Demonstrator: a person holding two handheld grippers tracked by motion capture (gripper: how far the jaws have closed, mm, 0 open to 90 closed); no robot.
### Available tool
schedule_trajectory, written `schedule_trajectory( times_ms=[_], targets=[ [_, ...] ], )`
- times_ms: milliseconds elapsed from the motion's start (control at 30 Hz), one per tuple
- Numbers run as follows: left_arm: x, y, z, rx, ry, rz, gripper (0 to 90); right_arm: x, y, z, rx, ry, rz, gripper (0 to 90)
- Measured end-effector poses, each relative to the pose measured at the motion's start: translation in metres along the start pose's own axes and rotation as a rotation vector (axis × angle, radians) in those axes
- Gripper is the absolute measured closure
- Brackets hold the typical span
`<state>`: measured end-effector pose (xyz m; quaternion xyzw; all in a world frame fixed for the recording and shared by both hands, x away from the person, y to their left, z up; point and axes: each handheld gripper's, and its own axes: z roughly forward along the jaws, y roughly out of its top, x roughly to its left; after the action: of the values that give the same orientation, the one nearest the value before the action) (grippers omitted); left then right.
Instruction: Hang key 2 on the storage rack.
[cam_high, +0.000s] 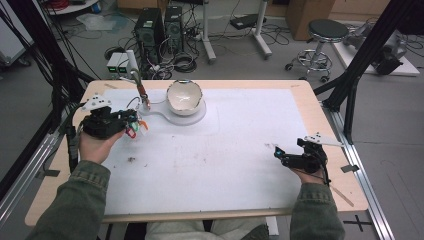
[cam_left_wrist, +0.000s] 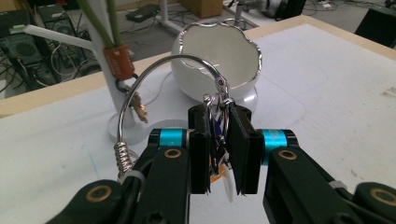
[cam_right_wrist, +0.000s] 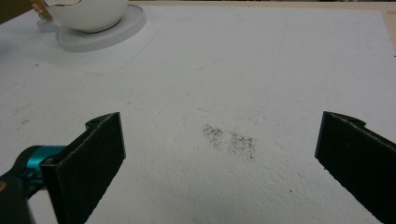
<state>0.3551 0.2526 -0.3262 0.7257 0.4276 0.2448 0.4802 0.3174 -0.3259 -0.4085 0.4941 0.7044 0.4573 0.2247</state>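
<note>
Light: even, soft, overhead; moderate brightness.
Shadows: faint, short, under white bowl.
Glare: small highlights on metal ring, upper centre.
Focus: high view soft, low detail; jaws at frame bottom slightly blurred.

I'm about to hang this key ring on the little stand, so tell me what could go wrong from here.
1. The left hand-held gripper pinches the key ring only at its clasp end; the big loop could twist or slip out.
2. The loop hangs close to the thin white stand and the white bowl; a swing might knock either.
3. An orange tag already hangs on the stand, so the ring may snag it.
</note>
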Motion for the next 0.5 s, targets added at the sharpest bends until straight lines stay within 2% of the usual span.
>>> schedule_trajectory(
  times_ms=[233,500],
  targets=[
    [0.014,0.013,-0.006,-0.012,0.028,-0.012,78.6,0.000,0.000,0.000,-0.001,0.004,0.001,0.7],
    [0.036,0.026,-0.008,-0.007,0.083,-0.035,78.5,0.000,0.000,0.000,0.000,0.002,0.001,0.7]
  ],
)
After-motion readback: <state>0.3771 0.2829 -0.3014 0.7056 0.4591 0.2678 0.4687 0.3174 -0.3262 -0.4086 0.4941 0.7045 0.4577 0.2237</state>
